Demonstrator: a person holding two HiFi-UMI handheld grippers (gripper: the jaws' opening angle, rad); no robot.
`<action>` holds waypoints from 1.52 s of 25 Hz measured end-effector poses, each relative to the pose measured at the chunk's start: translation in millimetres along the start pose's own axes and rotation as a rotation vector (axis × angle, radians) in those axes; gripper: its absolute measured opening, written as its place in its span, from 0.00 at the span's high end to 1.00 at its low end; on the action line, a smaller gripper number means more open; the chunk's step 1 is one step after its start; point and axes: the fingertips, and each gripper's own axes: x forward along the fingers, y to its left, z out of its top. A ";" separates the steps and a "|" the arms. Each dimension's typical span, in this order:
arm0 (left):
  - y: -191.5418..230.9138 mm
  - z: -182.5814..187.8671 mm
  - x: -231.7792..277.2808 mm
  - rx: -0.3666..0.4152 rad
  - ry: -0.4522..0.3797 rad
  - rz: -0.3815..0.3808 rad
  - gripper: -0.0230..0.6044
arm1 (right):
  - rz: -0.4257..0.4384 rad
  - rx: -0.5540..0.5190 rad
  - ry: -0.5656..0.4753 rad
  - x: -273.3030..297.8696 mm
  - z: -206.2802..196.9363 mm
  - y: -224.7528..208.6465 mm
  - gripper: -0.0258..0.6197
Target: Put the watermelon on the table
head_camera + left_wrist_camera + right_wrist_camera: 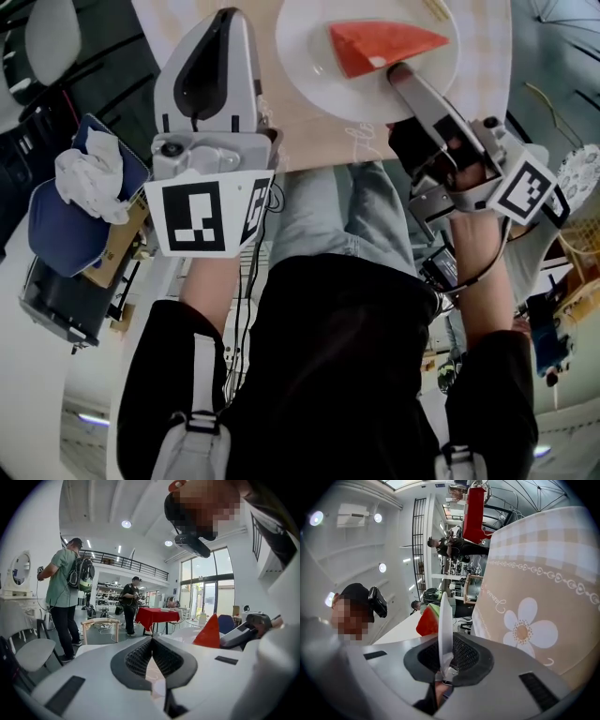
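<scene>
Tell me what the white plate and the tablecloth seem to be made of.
Plate: probably thin plastic or melamine; plain white, faint sheen, and a very thin rim seen edge-on in the right gripper view. Tablecloth: probably printed fabric or vinyl; beige checks, white flower, smooth curved fall.

A crumpled white cloth (89,173) lies on a blue seat (54,230).

Head view: steeply down past torso (328,328) to table (309,131) edge. Gripper views: close along own jaws. All share watermelon slice (380,44), plate (309,56).

One watermelon slice (380,45) – one plate (309,58) – two tongs (226,17) (399,74)
</scene>
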 end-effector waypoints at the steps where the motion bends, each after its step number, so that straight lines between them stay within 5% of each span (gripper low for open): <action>1: -0.1 -0.8 0.1 -0.001 0.002 -0.003 0.95 | -0.002 -0.001 0.002 -0.5 -0.4 -1.0 0.91; 38: 19.7 -76.4 59.0 -0.009 0.083 -0.054 0.95 | -0.065 0.051 0.029 24.5 -0.1 -127.6 0.91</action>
